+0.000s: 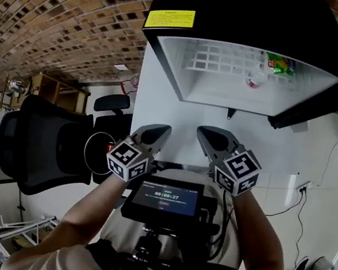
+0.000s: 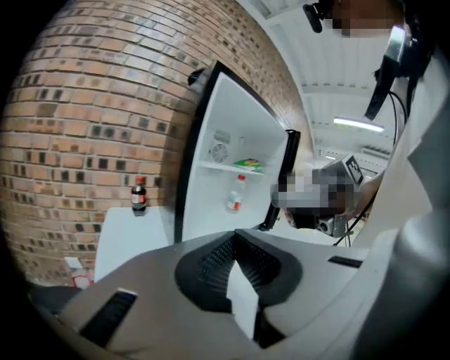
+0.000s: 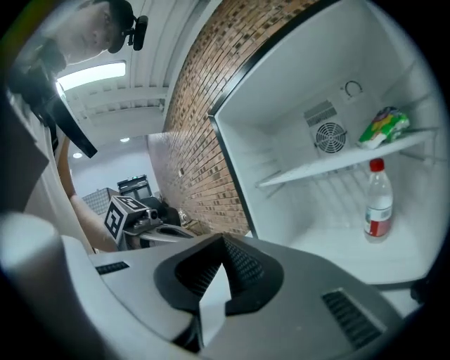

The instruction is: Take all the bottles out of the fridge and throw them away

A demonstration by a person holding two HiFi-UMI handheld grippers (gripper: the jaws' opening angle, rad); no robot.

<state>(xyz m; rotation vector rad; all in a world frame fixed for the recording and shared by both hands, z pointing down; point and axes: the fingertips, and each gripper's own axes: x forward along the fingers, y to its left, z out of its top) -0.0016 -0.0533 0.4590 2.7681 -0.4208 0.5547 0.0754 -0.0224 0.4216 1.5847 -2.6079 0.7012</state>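
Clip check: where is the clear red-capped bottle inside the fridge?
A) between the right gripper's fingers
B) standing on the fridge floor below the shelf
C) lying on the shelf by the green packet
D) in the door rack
B: the clear bottle stands upright on the fridge floor, under the shelf that carries the green packet.

Fridge (image 3: 281, 133) mouth is wide open ahead of my left gripper (image 1: 156, 132) and right gripper (image 1: 207, 136), nothing in between; its door (image 2: 280, 179) stands swung out along the right and an office chair (image 1: 45, 141) crowds the left. Inside, the shelf (image 3: 330, 165) caps the lower bay just above the clear bottle (image 3: 378, 204), bare floor around it, and a green packet (image 3: 383, 128) takes the shelf's right end. Left of the fridge, the dark bottle (image 2: 139, 195) stands alone on the white tabletop (image 2: 130, 242) against the brick wall (image 2: 84, 105), open above and in front.
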